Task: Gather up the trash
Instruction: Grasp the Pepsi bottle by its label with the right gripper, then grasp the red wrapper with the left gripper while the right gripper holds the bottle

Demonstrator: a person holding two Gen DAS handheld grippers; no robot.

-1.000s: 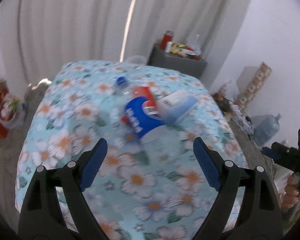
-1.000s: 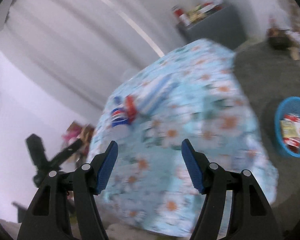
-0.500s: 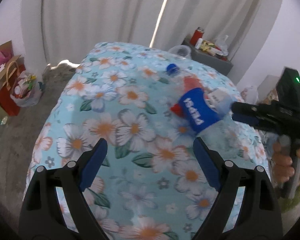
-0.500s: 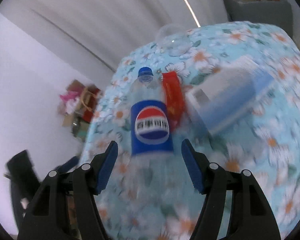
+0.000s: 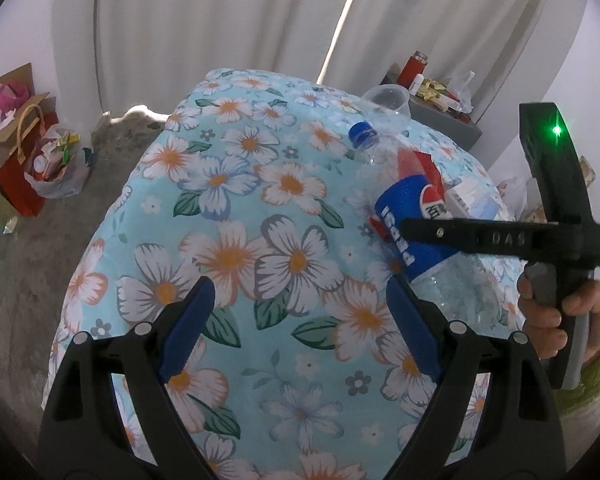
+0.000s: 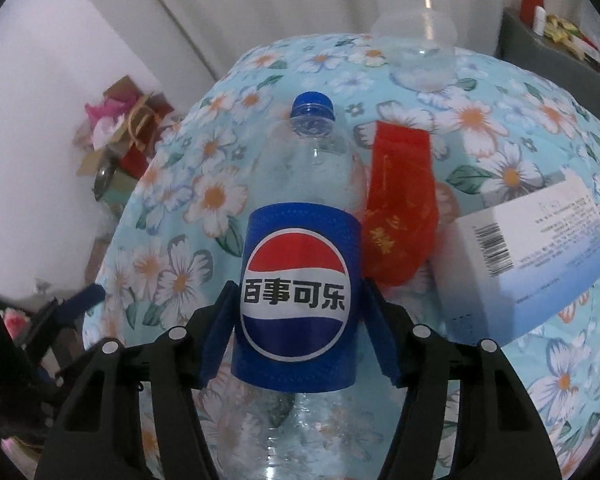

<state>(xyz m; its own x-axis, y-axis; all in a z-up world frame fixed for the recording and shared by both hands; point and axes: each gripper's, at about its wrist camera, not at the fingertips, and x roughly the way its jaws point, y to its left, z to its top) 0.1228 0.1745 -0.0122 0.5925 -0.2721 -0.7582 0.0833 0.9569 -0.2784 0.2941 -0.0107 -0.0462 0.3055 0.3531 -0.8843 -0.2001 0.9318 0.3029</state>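
Your right gripper (image 6: 298,320) has closed in, fingers now against the bottle (image 6: 300,280): clear, blue-capped, blue label. Left gripper (image 5: 296,328): open, empty.

One bottle (image 6: 296,280), wrapper (image 6: 400,216), box (image 6: 540,256), cup (image 6: 420,44)

Pepsi bottle (image 6: 300,280): clear, empty, blue cap, blue label, lying centre frame, cap toward top | red wrapper (image 6: 400,216): crumpled, just right of bottle, touching it | white-blue box (image 6: 540,256): flat, right edge | clear plastic cup (image 6: 420,48): on its side, top centre
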